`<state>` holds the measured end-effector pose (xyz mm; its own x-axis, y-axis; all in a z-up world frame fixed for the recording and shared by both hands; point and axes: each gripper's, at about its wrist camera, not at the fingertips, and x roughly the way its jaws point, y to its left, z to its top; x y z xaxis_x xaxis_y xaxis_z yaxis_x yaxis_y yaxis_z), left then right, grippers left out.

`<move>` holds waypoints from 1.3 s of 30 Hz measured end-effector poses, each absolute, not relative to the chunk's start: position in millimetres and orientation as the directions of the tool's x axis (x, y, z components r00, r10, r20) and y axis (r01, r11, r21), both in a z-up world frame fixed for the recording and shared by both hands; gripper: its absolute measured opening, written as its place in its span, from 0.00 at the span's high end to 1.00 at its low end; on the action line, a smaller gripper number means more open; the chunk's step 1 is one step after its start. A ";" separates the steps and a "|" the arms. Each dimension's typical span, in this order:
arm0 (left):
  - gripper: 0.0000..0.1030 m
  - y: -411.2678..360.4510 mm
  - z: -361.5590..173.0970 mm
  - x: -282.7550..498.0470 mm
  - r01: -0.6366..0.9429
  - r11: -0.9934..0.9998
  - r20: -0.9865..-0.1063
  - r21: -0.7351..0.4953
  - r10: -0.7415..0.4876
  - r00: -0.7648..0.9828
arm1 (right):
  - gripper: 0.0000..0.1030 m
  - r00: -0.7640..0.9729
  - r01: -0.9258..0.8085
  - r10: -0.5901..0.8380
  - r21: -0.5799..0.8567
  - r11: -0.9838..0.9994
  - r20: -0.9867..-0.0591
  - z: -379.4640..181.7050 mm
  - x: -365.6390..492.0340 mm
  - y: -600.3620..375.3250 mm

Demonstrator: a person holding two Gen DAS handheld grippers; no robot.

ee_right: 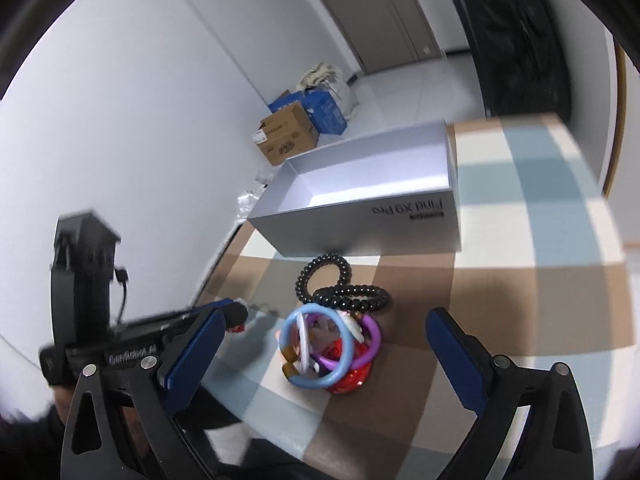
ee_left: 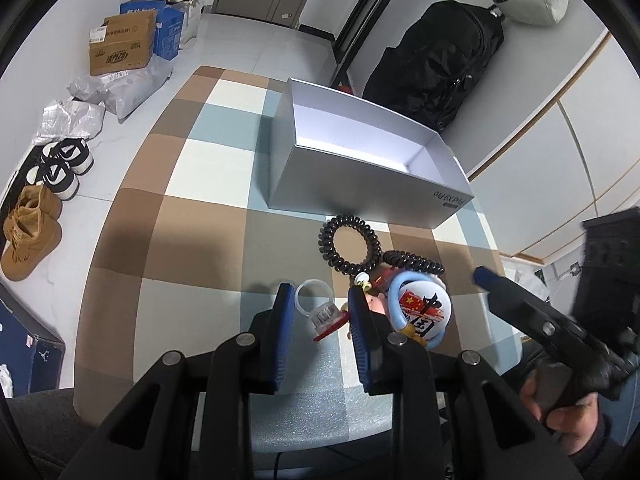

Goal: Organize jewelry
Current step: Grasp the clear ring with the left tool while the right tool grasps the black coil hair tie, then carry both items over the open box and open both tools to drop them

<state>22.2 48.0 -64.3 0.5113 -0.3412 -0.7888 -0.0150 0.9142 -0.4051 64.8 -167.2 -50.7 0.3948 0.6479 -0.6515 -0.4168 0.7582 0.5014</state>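
On the checked tablecloth my left gripper is shut on a clear plastic ring with a red base, its blue pads touching both sides. Just right of it lies a pile: a light blue hoop around a white badge, and two black coil hair ties. In the right wrist view my right gripper stands wide open just short of the same pile, with the blue hoop, a purple hoop and the coil ties ahead. A silver open box stands behind the pile.
The table edge drops to a floor with shoes, plastic bags and cardboard boxes on the left. A black backpack leans behind the box. One finger of my right gripper shows at the right.
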 end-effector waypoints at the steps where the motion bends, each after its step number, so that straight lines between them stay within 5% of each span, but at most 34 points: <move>1: 0.79 47.9 -63.4 22.8 -0.015 0.913 -0.788 -0.407 -0.343 0.512 | 0.04 0.385 -0.399 0.654 0.521 0.754 -0.651 -54.6 69.3 -167.2; 14: 0.79 51.3 -64.5 26.8 -0.021 0.903 -0.779 -0.429 -0.359 0.514 | 0.17 0.356 -0.350 0.614 0.509 0.787 -0.705 -79.8 97.3 -152.5; 18: 0.79 53.5 -65.0 28.6 -0.034 0.897 -0.776 -0.441 -0.362 0.516 | 0.45 0.325 -0.349 0.626 0.525 0.776 -0.709 -86.3 104.5 -146.8; 20: 0.79 54.5 -64.9 30.2 -0.038 0.892 -0.774 -0.450 -0.368 0.516 | 0.49 0.330 -0.363 0.608 0.498 0.787 -0.722 -85.6 105.2 -142.0; 39: 0.79 47.6 -44.2 30.6 -0.025 0.884 -0.716 -0.467 -0.361 0.597 | 0.53 0.390 -0.346 0.662 0.565 0.749 -0.639 -62.1 94.3 -176.3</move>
<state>30.6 47.6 -44.2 0.5975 -0.3611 -0.7160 -0.0249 0.8841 -0.4667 94.3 -176.3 -62.1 0.3903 0.6625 -0.6393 -0.3459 0.7491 0.5650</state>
